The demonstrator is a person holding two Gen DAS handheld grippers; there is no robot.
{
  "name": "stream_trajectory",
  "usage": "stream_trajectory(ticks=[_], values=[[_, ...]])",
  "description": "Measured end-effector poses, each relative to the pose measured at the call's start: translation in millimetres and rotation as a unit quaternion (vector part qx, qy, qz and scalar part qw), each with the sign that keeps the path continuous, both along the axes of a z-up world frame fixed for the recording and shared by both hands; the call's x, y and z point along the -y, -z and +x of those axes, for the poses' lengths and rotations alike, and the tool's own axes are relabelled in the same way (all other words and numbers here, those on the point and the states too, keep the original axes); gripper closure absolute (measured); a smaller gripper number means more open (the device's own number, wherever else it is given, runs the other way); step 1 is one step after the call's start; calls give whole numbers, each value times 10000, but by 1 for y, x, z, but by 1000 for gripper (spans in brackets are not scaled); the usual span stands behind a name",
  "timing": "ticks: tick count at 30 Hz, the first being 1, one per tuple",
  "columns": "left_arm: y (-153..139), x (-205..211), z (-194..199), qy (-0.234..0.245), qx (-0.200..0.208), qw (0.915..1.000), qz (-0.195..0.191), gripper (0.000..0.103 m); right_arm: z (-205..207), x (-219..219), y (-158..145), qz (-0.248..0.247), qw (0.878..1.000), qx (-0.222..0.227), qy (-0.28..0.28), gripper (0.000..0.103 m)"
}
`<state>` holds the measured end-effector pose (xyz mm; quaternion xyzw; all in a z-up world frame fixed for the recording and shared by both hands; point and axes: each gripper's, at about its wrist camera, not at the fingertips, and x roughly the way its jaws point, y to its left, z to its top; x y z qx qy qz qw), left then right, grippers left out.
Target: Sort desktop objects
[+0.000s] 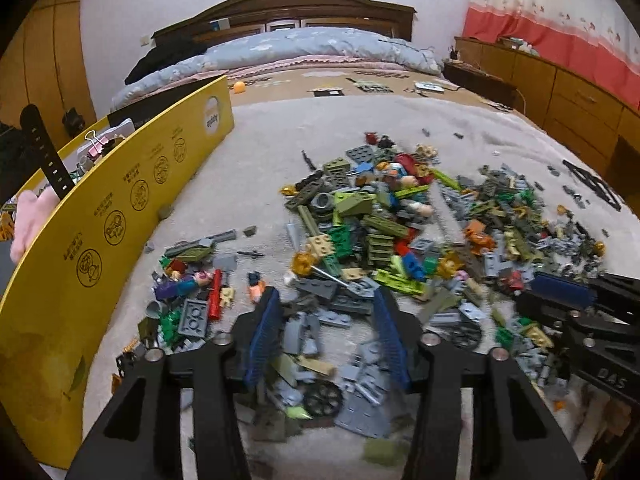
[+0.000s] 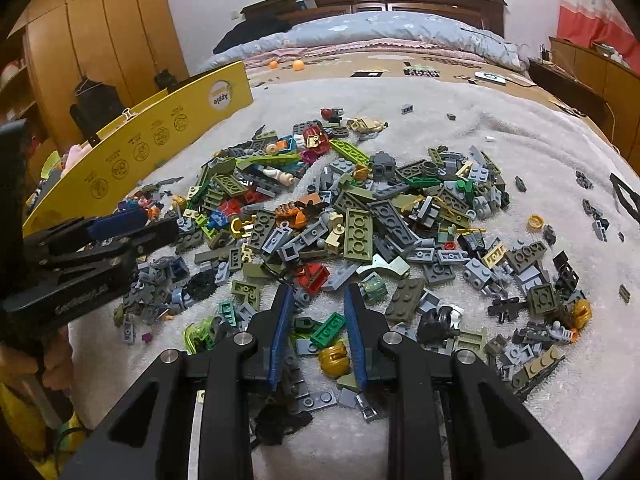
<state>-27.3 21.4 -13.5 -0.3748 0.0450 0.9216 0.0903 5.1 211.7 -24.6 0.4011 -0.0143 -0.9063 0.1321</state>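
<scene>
A heap of small building bricks in grey, olive, green, red and gold lies spread on a pale blanket. My left gripper hangs low over a cluster of flat grey plates at the heap's near edge. Its blue pads stand apart, and I see nothing pinched between them. My right gripper hovers over the near side of the heap with a narrower gap. A green plate and a gold piece lie on the blanket between its fingers, ungripped. Each gripper also shows in the other view: left gripper, right gripper.
A yellow cardboard box stands along the left; in it are a binder clip, a black strap and something pink. Beyond the blanket are folded bedding and a wooden headboard. Wooden drawers line the right.
</scene>
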Motion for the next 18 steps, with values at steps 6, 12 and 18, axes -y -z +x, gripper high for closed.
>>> stream_trajectory(ticks=[6, 12, 18], values=[[4, 13, -12, 138, 53, 9998, 160, 60, -1, 2, 2, -8, 10000, -21, -27, 77], [8, 5, -15, 336, -23, 9994, 87, 63, -3, 3, 3, -18, 10000, -12, -41, 77], [7, 8, -14, 299, -33, 9994, 191, 80, -4, 2, 4, -58, 10000, -6, -54, 77]])
